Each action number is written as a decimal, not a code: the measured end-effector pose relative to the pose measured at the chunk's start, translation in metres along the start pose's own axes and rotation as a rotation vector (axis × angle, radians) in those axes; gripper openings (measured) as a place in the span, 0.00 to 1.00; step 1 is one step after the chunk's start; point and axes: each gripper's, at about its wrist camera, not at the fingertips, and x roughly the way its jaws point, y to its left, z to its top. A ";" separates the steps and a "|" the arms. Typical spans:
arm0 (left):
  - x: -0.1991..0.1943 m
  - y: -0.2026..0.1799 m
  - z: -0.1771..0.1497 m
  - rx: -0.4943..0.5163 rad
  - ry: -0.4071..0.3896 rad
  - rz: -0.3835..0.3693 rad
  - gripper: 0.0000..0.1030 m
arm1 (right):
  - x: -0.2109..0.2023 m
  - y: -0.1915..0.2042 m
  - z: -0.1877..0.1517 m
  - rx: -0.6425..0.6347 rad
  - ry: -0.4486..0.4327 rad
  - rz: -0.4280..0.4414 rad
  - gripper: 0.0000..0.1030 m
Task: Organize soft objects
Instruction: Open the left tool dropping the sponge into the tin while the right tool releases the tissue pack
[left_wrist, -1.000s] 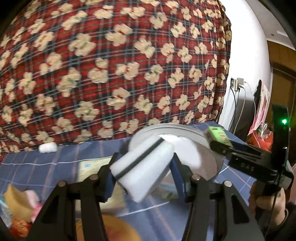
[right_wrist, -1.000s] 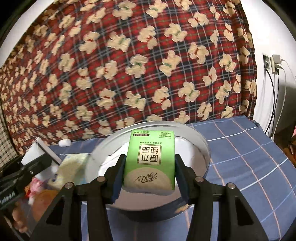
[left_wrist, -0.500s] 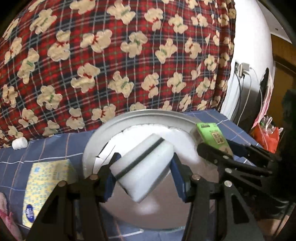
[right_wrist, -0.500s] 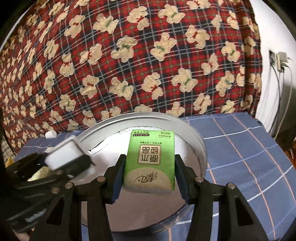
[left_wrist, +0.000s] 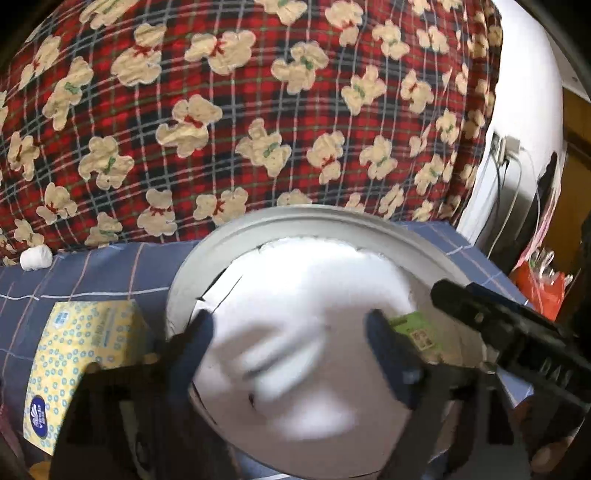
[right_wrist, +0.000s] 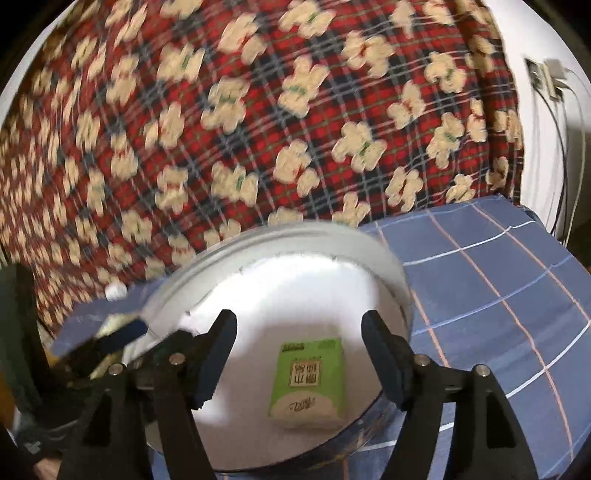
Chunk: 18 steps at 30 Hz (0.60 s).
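A round grey tin (left_wrist: 310, 225) (right_wrist: 388, 266) with a white lining sits on the blue checked cloth. The green tissue pack (right_wrist: 308, 380) lies flat inside it and shows in the left wrist view (left_wrist: 417, 328). My right gripper (right_wrist: 299, 328) is open above the pack, apart from it. My left gripper (left_wrist: 291, 343) is open over the tin. A blurred white sponge (left_wrist: 280, 365) lies below its fingers, on the tin's lining. The right gripper's dark body (left_wrist: 517, 343) crosses the left wrist view at right.
A yellow tissue box (left_wrist: 77, 362) lies on the cloth left of the tin. A small white roll (left_wrist: 36, 257) rests by the red bear-print blanket (left_wrist: 258, 110) behind. A wall socket with cables (right_wrist: 550, 81) is at the right.
Both grippers opened. The green pack dropped from the right gripper into the tin; the white sponge left the left gripper's fingers over the tin. Both views are blurred by motion.
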 end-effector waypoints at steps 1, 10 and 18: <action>-0.005 -0.002 0.000 0.006 -0.022 -0.001 0.94 | -0.005 -0.002 0.001 0.009 -0.027 -0.004 0.70; -0.039 -0.009 0.001 0.055 -0.147 0.064 1.00 | -0.018 0.001 0.003 -0.006 -0.128 -0.064 0.70; -0.056 0.004 -0.011 0.027 -0.150 0.129 1.00 | -0.025 0.002 -0.009 0.040 -0.148 -0.104 0.70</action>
